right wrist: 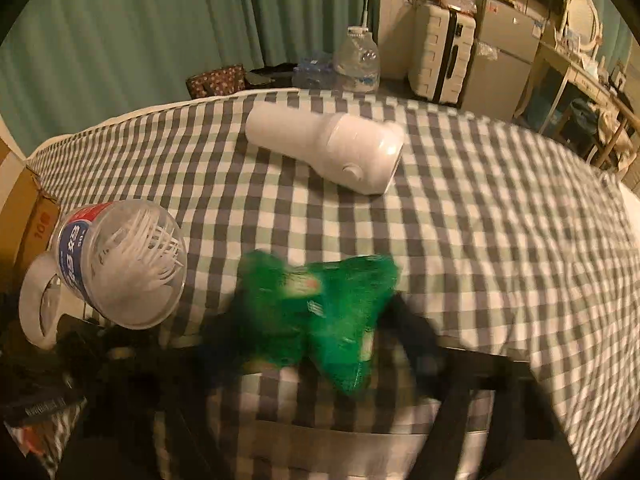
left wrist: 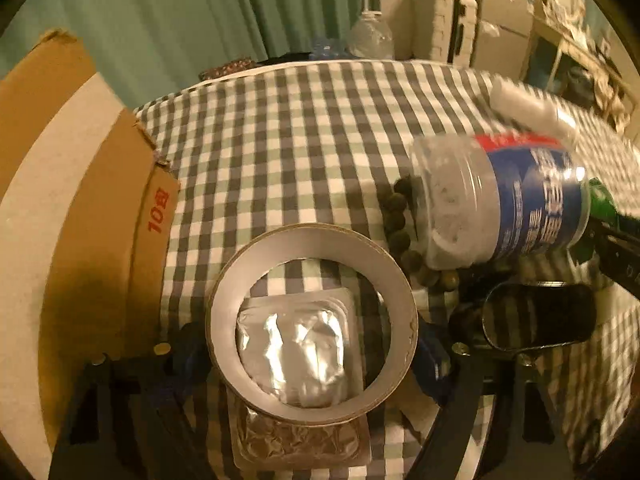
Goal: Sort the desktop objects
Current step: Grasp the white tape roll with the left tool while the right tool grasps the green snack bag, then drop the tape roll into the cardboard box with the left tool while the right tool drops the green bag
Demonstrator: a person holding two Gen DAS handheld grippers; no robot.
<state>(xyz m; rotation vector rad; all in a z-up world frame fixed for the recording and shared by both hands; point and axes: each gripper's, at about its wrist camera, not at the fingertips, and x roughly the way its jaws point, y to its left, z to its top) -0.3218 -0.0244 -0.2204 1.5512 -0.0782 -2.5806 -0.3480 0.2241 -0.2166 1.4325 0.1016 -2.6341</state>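
My left gripper (left wrist: 312, 344) is shut on a roll of tape (left wrist: 256, 268), held above the checked cloth; a foil blister pack (left wrist: 296, 356) shows through its hole. My right gripper (right wrist: 320, 336) is shut on a green mesh scrubber (right wrist: 320, 300), blurred, just above the cloth. A clear jar of white floss picks with a blue label (left wrist: 500, 204) (right wrist: 120, 264) lies on its side between them. A string of dark beads (left wrist: 400, 224) lies beside the jar. A white bottle-shaped device (right wrist: 328, 148) (left wrist: 532, 104) lies further back.
An open cardboard box (left wrist: 80, 200) stands at the left edge of the table (right wrist: 500, 240). A black object (left wrist: 536, 316) lies right of the tape. Behind the table are water bottles (right wrist: 356, 60), a white suitcase (right wrist: 440, 56) and green curtains.
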